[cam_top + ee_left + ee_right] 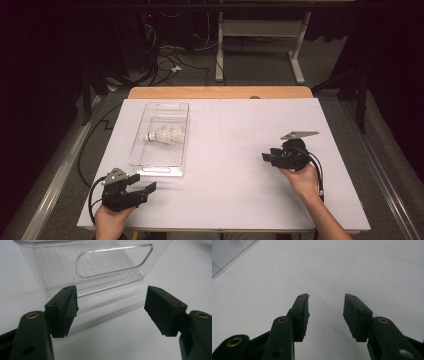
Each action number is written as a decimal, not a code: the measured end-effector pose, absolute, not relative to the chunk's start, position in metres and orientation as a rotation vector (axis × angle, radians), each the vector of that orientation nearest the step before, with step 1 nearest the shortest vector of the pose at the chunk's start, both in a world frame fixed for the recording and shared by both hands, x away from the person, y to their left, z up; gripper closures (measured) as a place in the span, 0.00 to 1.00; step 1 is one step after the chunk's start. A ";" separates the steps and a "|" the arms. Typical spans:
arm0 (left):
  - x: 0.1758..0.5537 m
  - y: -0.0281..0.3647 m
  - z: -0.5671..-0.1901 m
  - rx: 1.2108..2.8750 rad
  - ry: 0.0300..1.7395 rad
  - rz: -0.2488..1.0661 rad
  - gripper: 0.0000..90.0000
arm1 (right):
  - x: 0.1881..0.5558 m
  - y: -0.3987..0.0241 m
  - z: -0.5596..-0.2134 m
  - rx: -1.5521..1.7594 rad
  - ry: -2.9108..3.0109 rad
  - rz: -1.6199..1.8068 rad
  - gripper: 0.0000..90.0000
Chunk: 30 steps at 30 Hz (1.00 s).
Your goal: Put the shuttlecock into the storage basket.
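Observation:
A clear plastic bin [145,150] lies on the white table cover at the left, with a white shuttlecock [165,135] on its side inside it. My left gripper [145,183] rests near the front left corner of the table, just in front of the bin. In the left gripper view my left gripper [111,307] stands wide open and bare, facing the bin's near end wall [50,270] with its handle cut-out. My right gripper [267,158] lies at the right of the table, pointing left. My right gripper [325,312] holds its jaws partly apart over bare white surface.
The white cover [225,195] spans the table between the two hands. A wooden table edge [220,92] runs along the far side. Beyond it are cables on the floor [170,62] and a white desk frame [260,45]. A corner of the bin [227,252] sits far left of the right gripper.

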<state>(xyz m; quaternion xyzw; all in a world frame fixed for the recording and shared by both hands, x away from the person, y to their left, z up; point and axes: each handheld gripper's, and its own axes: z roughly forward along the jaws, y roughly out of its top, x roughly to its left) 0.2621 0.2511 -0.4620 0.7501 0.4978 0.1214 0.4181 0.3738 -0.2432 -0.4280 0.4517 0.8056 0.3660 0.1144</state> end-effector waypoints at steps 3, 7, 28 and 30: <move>0.262 0.251 -0.462 1.881 1.249 0.304 0.31 | 0.372 -0.246 -0.427 1.323 2.357 1.071 0.62; 0.262 0.251 -0.462 1.883 1.249 0.306 0.31 | 0.370 -0.248 -0.426 1.326 2.350 1.074 0.62; 0.262 0.252 -0.462 1.878 1.250 0.306 0.31 | 0.360 -0.258 -0.426 1.340 2.313 1.109 0.61; 0.262 0.252 -0.462 1.878 1.250 0.306 0.31 | 0.359 -0.259 -0.426 1.342 2.310 1.113 0.61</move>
